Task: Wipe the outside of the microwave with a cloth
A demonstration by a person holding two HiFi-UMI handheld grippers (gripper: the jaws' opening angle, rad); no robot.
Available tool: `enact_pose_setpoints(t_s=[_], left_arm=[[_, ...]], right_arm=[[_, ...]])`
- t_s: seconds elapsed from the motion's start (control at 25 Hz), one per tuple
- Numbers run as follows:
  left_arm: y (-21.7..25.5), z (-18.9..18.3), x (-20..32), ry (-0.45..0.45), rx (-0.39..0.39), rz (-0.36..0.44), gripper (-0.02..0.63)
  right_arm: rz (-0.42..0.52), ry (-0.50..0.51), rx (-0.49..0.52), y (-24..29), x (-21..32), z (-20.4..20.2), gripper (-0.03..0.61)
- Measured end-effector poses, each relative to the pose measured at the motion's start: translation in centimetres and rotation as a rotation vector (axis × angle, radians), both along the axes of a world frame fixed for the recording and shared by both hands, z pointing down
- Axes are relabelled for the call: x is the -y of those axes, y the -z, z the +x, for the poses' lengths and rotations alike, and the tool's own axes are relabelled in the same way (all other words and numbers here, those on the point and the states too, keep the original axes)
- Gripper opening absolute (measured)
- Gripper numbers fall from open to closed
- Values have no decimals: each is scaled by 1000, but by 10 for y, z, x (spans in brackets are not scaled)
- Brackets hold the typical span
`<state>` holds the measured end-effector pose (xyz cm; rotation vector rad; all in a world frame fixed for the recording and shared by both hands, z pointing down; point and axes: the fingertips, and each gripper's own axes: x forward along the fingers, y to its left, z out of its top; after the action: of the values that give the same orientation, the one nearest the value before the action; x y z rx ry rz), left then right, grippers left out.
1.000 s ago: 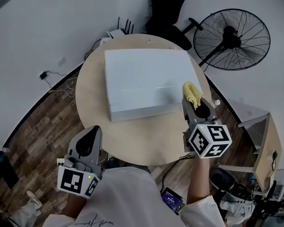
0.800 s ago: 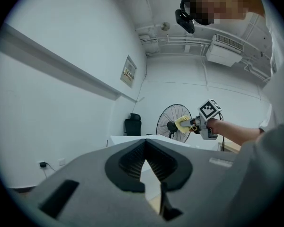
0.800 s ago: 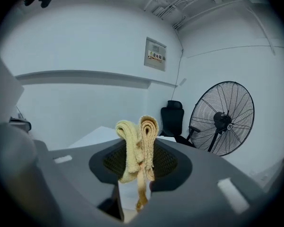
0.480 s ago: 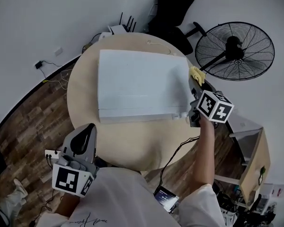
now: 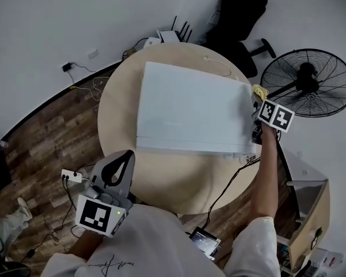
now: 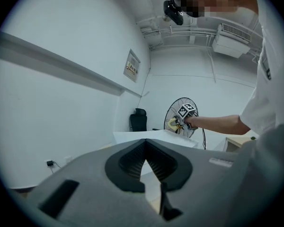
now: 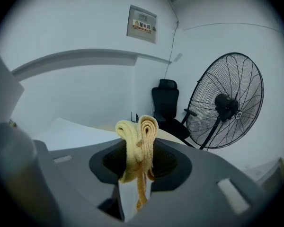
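The white microwave (image 5: 190, 111) lies on the round wooden table (image 5: 167, 175), seen from above in the head view. My right gripper (image 5: 258, 97) is at the microwave's right side, near its far corner, shut on a folded yellow cloth (image 7: 138, 148). That cloth (image 5: 259, 90) shows beside the right wall of the microwave. My left gripper (image 5: 120, 165) hangs at the table's near left edge, away from the microwave, jaws shut with nothing between them. The left gripper view shows the microwave (image 6: 156, 137) and the right gripper (image 6: 177, 123) far off.
A large standing fan (image 5: 308, 82) is close to the right of my right gripper. A black office chair (image 5: 236, 22) stands behind the table. A cable (image 5: 228, 183) runs over the table's front right edge. A power strip (image 5: 71, 176) lies on the wooden floor at left.
My right gripper has carried the cloth from the microwave's top front right corner round to its right side and further back. The left gripper stays low at the table's near edge.
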<state>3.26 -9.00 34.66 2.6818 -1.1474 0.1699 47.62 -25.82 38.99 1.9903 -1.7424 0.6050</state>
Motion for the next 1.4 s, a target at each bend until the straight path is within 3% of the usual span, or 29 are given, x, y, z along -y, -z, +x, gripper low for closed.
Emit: enact_pose_setpoints(t_s=[0.12,0.28,0.52,1.4], left_arm=[[0,7,-3,-19,-12,9,-9],[-8,-2,-6,-8,-27,-37,-9],[-19,-21,-2,7,26,-42,-9],[-22,-46,10,22,-16,-41,-9]], right_arm=[[-48,-32,-33,-15,12,17,126],[-115,-48,-101,-33,20,15,127],[-166,-34,-172,-44,33,4,126],[-177,-86,-87,-47,44,-20,126]])
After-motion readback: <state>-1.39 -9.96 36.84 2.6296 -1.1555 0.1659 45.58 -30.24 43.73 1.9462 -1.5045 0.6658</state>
